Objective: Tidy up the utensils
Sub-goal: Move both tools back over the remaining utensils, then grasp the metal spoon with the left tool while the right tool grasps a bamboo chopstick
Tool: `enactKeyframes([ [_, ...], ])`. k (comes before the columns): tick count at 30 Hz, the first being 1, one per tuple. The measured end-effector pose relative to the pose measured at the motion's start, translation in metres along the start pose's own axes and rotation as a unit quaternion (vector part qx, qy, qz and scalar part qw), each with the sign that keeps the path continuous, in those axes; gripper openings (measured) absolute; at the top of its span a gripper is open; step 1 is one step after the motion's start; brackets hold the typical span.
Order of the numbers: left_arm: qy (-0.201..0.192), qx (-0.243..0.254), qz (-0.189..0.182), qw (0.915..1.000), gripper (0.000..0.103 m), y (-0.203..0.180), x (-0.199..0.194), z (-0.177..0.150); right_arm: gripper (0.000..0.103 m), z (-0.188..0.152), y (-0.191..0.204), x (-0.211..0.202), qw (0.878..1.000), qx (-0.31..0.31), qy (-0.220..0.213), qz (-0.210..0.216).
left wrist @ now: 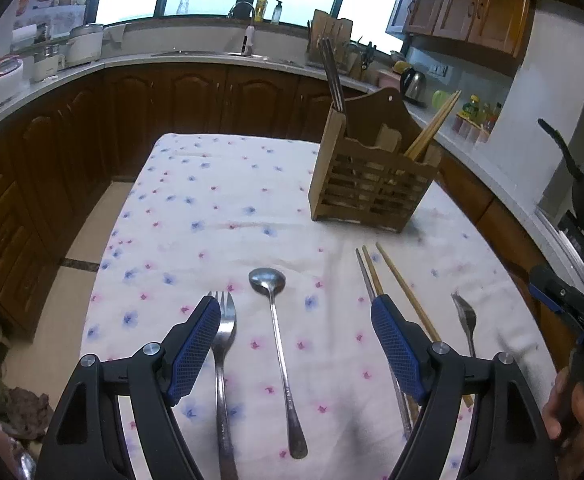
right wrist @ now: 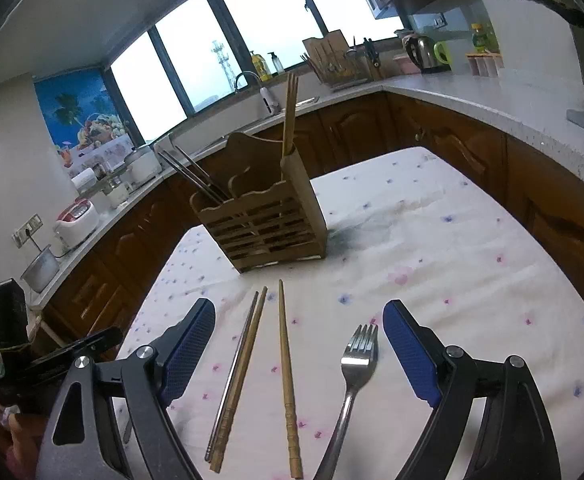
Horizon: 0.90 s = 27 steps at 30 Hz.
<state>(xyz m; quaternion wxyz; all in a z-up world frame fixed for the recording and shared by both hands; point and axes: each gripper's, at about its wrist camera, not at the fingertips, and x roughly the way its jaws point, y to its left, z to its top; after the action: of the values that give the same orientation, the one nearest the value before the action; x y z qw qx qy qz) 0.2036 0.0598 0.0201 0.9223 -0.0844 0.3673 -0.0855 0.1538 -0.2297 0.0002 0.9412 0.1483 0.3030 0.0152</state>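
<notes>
Steel and bamboo utensils lay on the floral tablecloth [left wrist: 220, 208], all nearer than the wooden holder [left wrist: 372, 184]. The left gripper [left wrist: 294, 350] hovered spread and empty over a fork [left wrist: 223, 344] and spoon [left wrist: 270, 292]. The right gripper [right wrist: 298, 346], likewise spread, held nothing above loose chopsticks [right wrist: 284, 344] and a second fork [right wrist: 356, 364]. Farther off, the holder already contained metal chopsticks [left wrist: 334, 76] and wooden ones [left wrist: 436, 124].

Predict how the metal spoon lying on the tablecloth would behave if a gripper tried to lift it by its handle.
The spoon looks like polished metal, so it is probably stiff and may slip between pads. Its handle is thin and lies flat on the tablecloth, so getting under it may be awkward. The bowl end looks heavier, so it may tip downward.
</notes>
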Motion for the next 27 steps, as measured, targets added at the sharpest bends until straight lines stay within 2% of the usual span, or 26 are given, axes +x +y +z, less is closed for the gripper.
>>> enactKeyframes([
  [8, 0.017, 0.008, 0.015, 0.9997, 0.076, -0.001, 0.019, 0.005, 0.087, 0.000, 0.002, 0.020, 1.000, -0.011, 0.025, 0.000],
  [10, 0.026, 0.013, 0.015, 0.9995, 0.076, -0.003, 0.027, 0.007, 0.084, 0.000, 0.004, 0.027, 0.999, -0.019, 0.032, 0.001],
  [13, 0.040, 0.020, 0.017, 0.9989, 0.074, -0.004, 0.039, 0.009, 0.070, 0.000, 0.008, 0.041, 0.998, -0.028, 0.050, 0.000],
  [15, 0.050, 0.023, 0.016, 0.9983, 0.063, -0.005, 0.049, 0.010, 0.062, 0.000, 0.009, 0.051, 0.998, -0.031, 0.063, 0.001],
  [18, 0.065, 0.024, 0.014, 0.9975, 0.058, -0.004, 0.062, 0.013, 0.053, -0.002, 0.014, 0.069, 0.995, -0.046, 0.085, -0.002],
  [22, 0.078, 0.025, 0.018, 0.9965, 0.056, -0.002, 0.079, 0.016, 0.047, -0.004, 0.021, 0.094, 0.992, -0.065, 0.113, -0.003],
  [24, 0.087, 0.024, 0.018, 0.9958, 0.049, 0.000, 0.087, 0.017, 0.043, -0.003, 0.024, 0.107, 0.989, -0.075, 0.124, -0.004],
  [27, 0.100, 0.020, 0.014, 0.9947, 0.043, 0.003, 0.099, 0.019, 0.038, -0.001, 0.029, 0.124, 0.987, -0.086, 0.139, -0.004],
])
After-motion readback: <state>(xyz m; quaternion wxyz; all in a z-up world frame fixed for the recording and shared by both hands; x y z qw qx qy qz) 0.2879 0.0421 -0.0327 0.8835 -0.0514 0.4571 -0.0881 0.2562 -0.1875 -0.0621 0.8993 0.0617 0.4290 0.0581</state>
